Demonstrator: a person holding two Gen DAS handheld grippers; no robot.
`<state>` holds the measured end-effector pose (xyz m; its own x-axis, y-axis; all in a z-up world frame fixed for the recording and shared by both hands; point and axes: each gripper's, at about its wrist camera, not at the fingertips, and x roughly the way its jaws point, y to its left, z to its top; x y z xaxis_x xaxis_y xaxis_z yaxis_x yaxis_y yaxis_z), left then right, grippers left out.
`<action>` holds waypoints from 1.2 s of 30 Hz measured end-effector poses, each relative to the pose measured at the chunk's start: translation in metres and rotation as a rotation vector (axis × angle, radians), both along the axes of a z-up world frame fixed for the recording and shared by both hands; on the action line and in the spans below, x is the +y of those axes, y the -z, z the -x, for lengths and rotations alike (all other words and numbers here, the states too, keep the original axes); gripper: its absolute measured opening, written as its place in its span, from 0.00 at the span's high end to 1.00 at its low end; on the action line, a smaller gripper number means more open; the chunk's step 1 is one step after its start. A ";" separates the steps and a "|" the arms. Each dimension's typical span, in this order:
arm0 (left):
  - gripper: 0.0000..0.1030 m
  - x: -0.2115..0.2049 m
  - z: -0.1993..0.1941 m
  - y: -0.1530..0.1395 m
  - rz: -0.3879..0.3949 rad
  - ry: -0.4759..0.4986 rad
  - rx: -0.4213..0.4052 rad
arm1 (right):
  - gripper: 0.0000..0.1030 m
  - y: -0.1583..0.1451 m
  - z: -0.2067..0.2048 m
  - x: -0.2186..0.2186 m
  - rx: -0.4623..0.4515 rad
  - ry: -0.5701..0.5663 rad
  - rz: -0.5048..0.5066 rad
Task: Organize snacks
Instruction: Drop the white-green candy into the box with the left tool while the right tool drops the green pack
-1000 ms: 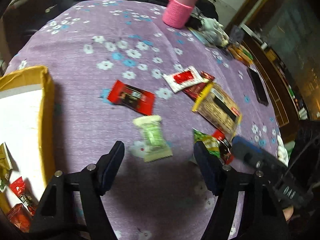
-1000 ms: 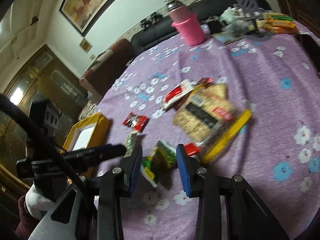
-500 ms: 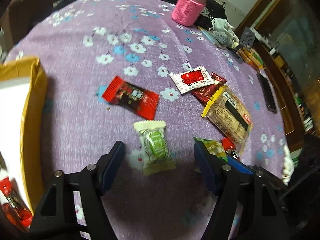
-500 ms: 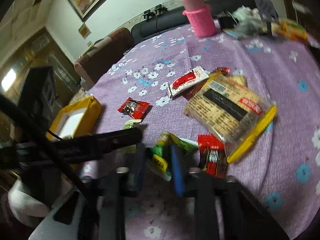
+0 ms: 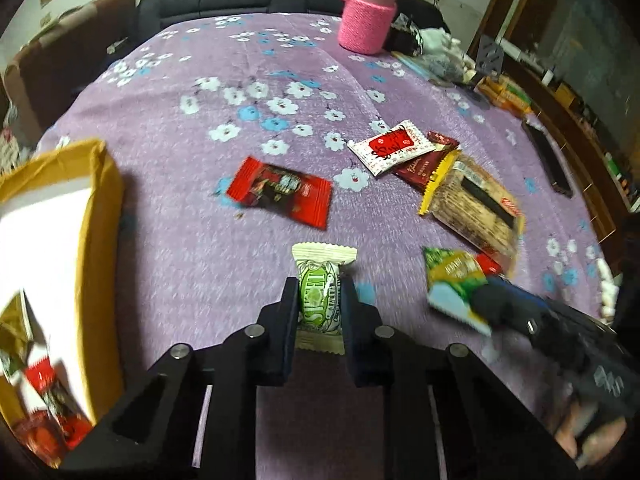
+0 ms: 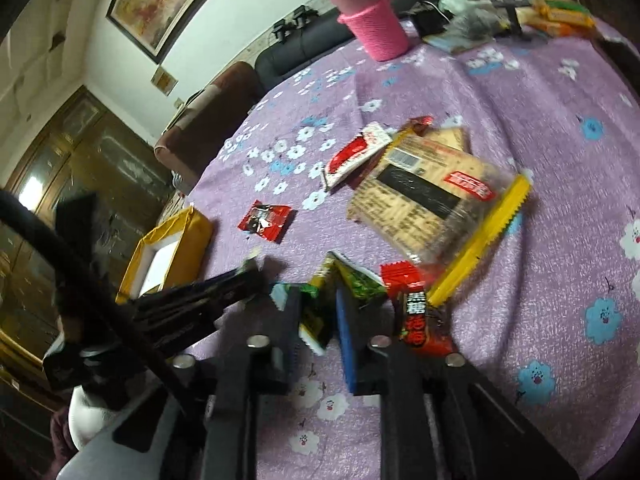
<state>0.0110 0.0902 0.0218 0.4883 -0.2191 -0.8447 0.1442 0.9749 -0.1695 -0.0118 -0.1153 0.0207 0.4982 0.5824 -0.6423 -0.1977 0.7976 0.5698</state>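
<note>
Left tongs (image 5: pixel 320 300) pinch crinkly green-white candy pillow (image 5: pixel 321 294) (serrated ends).

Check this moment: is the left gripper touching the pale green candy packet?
Touching. The left wrist view shows the left gripper with both fingers pressed against the pale green candy packet.

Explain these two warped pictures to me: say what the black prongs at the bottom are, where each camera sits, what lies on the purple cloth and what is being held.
No robot here: a person holds a hand tool in each hand, each ending in a two-fingered black claw with a wide-angle camera looking along its fingers. In the left-hand view, the left claw pinches a pale green wrapped candy. In the right-hand view, the right claw grips a green and yellow snack packet. On the purple flowered tablecloth lie a red wrapper, a clear cracker pack with yellow ends and a yellow box holding snacks.
</note>
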 end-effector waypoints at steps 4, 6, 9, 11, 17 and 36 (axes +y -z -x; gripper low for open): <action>0.79 0.015 0.029 -0.017 0.077 -0.007 -0.044 | 0.68 -0.001 0.001 0.001 -0.027 0.010 0.006; 0.79 0.024 0.046 -0.030 0.119 -0.011 -0.081 | 0.58 -0.001 0.002 0.004 -0.035 0.004 0.004; 0.79 0.040 0.067 -0.045 0.173 -0.028 -0.127 | 0.52 0.002 0.003 0.007 -0.036 -0.005 0.007; 0.79 0.056 0.083 -0.054 0.208 -0.050 -0.161 | 0.52 0.005 0.003 0.009 -0.038 -0.002 0.019; 0.79 0.105 0.120 -0.071 0.199 -0.139 -0.242 | 0.51 0.010 -0.007 0.000 0.041 0.031 -0.074; 0.79 0.216 0.168 -0.020 0.153 -0.385 -0.141 | 0.73 -0.031 0.016 0.050 -0.047 0.068 0.215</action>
<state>-0.1569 0.3057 0.0420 0.6673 -0.1164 -0.7357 -0.1924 0.9273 -0.3212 -0.0282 -0.0657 0.0515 0.5639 0.3988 -0.7232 -0.1619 0.9120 0.3768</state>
